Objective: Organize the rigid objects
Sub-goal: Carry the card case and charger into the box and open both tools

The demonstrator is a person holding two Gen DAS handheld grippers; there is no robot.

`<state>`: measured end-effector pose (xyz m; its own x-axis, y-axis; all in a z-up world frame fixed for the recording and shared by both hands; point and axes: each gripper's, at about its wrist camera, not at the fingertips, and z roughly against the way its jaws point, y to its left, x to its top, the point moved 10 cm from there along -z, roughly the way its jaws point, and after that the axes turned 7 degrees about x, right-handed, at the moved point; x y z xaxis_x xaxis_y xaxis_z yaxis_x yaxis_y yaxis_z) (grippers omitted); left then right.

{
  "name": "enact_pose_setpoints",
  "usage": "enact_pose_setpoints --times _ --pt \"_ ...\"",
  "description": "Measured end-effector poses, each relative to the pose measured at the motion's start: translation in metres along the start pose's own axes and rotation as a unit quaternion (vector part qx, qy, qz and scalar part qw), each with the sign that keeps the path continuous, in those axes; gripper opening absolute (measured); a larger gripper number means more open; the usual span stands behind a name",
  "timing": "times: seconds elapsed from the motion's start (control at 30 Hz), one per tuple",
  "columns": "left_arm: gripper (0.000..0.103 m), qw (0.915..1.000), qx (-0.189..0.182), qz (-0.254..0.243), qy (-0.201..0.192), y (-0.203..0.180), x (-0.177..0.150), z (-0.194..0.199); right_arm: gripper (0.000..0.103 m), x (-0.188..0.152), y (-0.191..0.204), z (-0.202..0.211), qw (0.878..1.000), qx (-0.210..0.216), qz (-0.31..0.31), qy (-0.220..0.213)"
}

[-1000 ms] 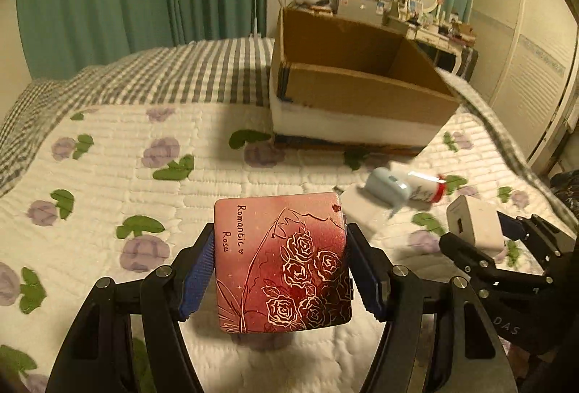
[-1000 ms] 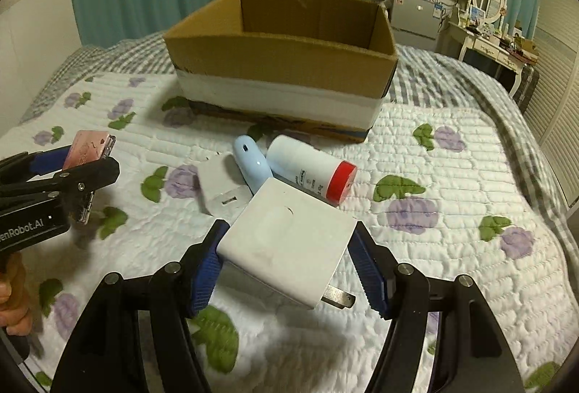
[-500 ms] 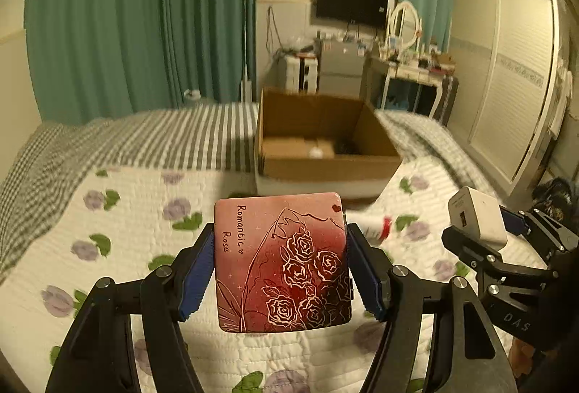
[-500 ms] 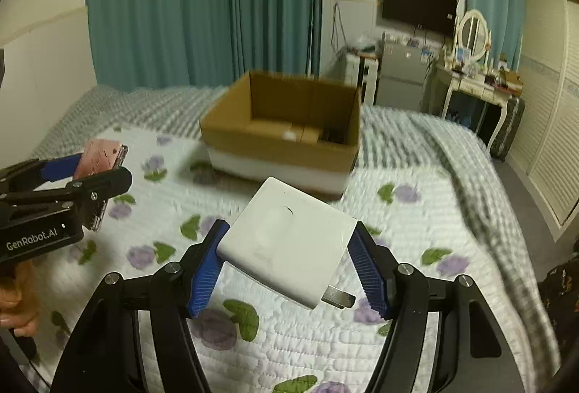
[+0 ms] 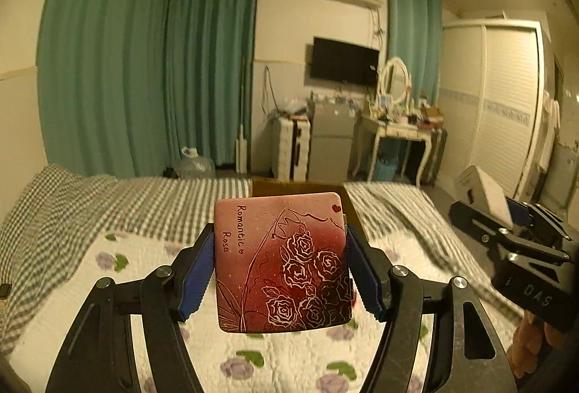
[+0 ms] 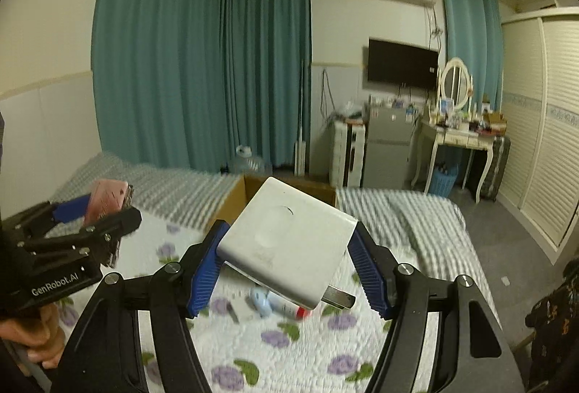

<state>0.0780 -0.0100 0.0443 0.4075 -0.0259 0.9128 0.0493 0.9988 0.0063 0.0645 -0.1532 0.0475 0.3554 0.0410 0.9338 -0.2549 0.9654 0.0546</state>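
A: Left gripper (image 5: pixel 280 271)?
B: Pinching flat square tin (image 5: pixel 282 262), glossy red, embossed roses, held above quilted floral bedspread (image 5: pixel 108 284).
A: Right gripper (image 6: pixel 289 270)?
B: Clamped on smooth white charger block (image 6: pixel 289 241), rounded corners, metal prongs near-right. Corrugated cardboard box (image 6: pixel 235 201) just beyond.

Cardboard box (image 6: pixel 231 201) on bed (image 6: pixel 405 212), bottles (image 6: pixel 278 302) before it, desk (image 6: pixel 456 136) behind
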Motion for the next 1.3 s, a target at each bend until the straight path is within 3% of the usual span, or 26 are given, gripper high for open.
enact_pose_setpoints --times 0.27,0.57,0.97,1.3 --pt "0.069 0.9991 0.0 -0.004 -0.043 0.001 0.048 -0.009 0.067 0.06 0.001 0.003 0.999 -0.004 0.017 -0.051" --pt "0.069 0.9969 -0.004 0.005 -0.079 0.006 0.096 -0.048 0.067 0.09 0.004 -0.031 0.996 -0.009 0.042 -0.076" --pt "0.069 0.9993 -0.007 -0.01 -0.035 -0.004 0.08 -0.15 0.067 0.078 -0.018 -0.124 0.998 -0.016 0.04 -0.041" --pt "0.069 0.9991 -0.016 -0.029 0.027 -0.022 0.039 -0.238 0.067 0.031 -0.044 -0.223 0.999 -0.009 0.03 0.033"
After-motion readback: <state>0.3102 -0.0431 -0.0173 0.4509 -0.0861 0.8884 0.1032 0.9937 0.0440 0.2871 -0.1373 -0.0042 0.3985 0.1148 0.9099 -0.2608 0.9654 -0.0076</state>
